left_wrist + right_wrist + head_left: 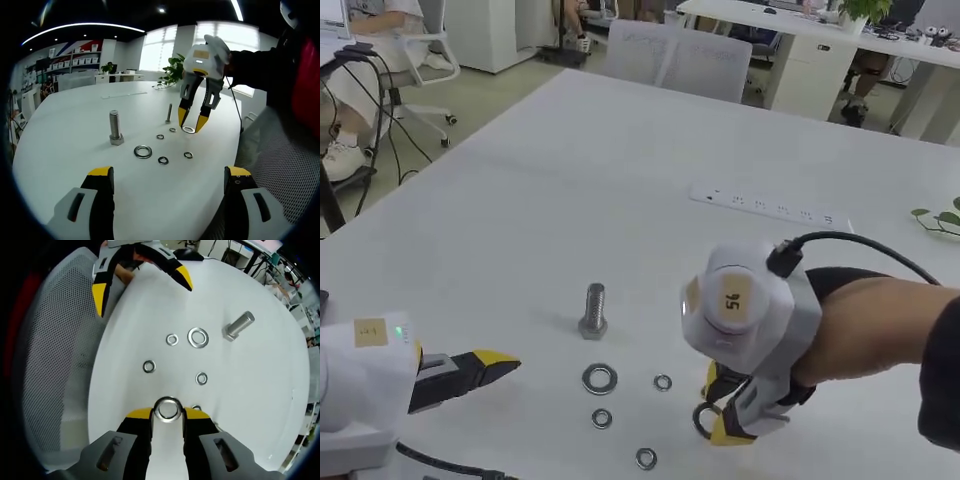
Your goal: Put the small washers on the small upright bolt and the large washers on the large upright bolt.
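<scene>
Steel and large, one washer (168,409) is pinched between the yellow tips of the right tool (192,124), low over the white tabletop (620,180); I cannot tell whether it touches the surface. In the left gripper view the small bolt (169,113) stands upright just beyond that tool, with a small washer lying near its foot. Four small washers (163,160) lie flat and loose, scattered between the two tools. A second large washer (600,379) lies flat among them, just in front of the large bolt (594,310), which stands upright on its hex head with nothing threaded on it. The left tool (168,172) hangs with its jaws spread wide and nothing between them, pointing across the washers toward the right tool and well apart from it. A hand in a dark sleeve grips the right tool, and a black cable runs from its top. Farther back on the tabletop lies a white power strip (770,207), and green leaves (945,218) show at the right edge.
</scene>
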A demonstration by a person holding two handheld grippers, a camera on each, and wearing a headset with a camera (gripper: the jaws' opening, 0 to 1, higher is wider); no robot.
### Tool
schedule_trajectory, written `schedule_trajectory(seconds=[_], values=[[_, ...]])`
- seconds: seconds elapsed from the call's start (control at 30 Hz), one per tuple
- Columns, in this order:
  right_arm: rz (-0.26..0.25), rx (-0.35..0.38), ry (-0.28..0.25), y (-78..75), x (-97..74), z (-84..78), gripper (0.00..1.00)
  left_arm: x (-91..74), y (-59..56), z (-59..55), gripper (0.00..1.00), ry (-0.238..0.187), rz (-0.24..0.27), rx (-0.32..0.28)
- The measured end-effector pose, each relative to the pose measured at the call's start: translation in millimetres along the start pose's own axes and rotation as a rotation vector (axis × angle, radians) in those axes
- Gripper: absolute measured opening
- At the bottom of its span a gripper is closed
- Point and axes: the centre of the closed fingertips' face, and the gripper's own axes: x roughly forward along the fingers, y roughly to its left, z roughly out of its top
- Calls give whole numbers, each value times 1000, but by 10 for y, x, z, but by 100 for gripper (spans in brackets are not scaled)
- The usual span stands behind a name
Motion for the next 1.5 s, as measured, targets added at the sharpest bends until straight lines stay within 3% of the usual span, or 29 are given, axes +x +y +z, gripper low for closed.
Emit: schedule_trajectory(seconds=[1.1,1.5], values=[[-59,-44,2,-261,-262,250,23,-75,179,157,92,-115,93,-13],[-80,-76,5,-385,-359,377,23,-108,244,184,92,-137,125,-13]])
